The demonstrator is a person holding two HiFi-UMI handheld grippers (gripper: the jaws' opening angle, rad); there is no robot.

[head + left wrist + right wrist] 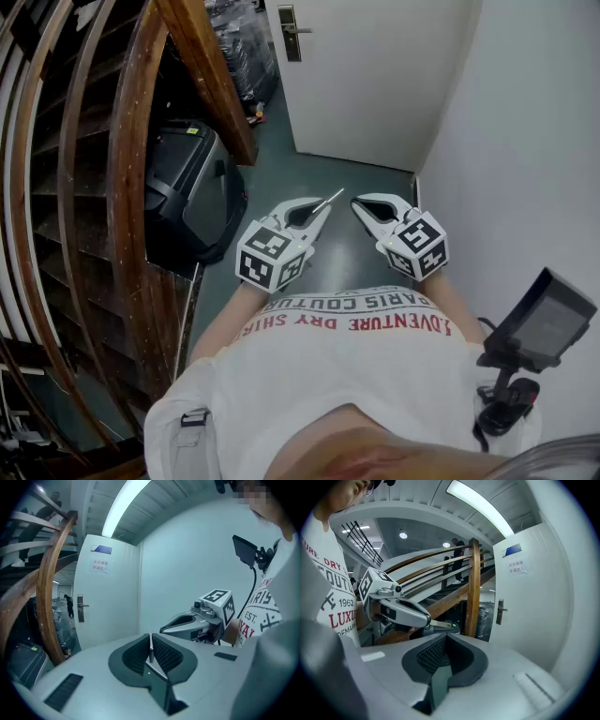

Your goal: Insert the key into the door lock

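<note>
A narrow hall with a dark floor (319, 178), white walls (506, 141) and a wooden stair rail (122, 187) ends in one white door (375, 75). Its single lock (290, 33) is well ahead of both pairs of jaws, the keyhole too small to make out. The left gripper (322, 210) is clamped on the one key (330, 200), blade poking past its tips, head hidden between them; the right gripper (360, 208) is closed on nothing.

The slim silver key (330, 200) juts from the left tool (317, 214), well apart from the door lock (290, 33) ahead.
</note>
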